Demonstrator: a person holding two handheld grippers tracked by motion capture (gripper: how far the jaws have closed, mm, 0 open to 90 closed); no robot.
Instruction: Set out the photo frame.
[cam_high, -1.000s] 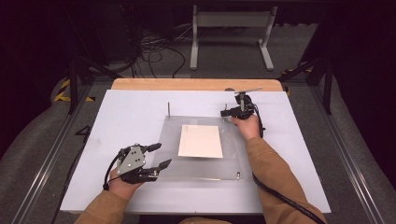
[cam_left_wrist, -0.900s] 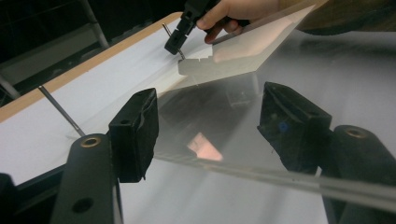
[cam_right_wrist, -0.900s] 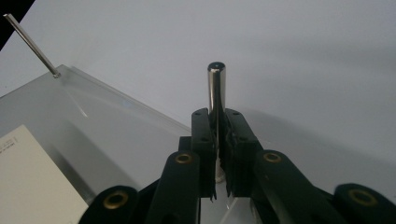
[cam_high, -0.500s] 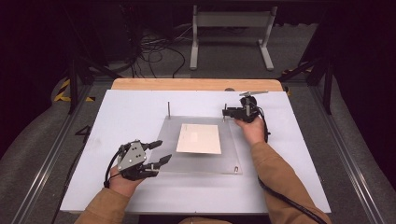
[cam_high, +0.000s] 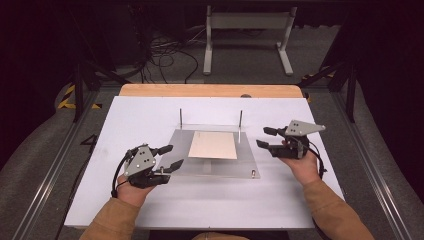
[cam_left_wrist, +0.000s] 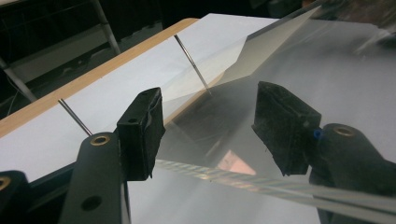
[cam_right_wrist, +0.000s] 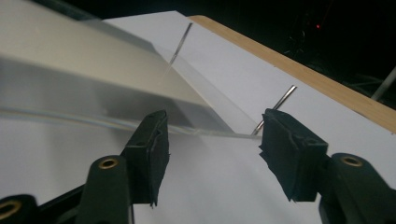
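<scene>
My right claw (cam_high: 266, 137) has drawn back from the far right corner of the clear square acrylic plate (cam_high: 175, 160) to just off its right edge, and my left claw (cam_high: 170, 157) has eased closer to its left edge. Both claws stand apart, gripping nothing. The plate lies flat mid-worktop (cam_high: 150, 115), a cream paper sheet (cam_high: 214, 145) on its centre, two thin metal pins (cam_high: 180, 116) upright at its far corners.
</scene>
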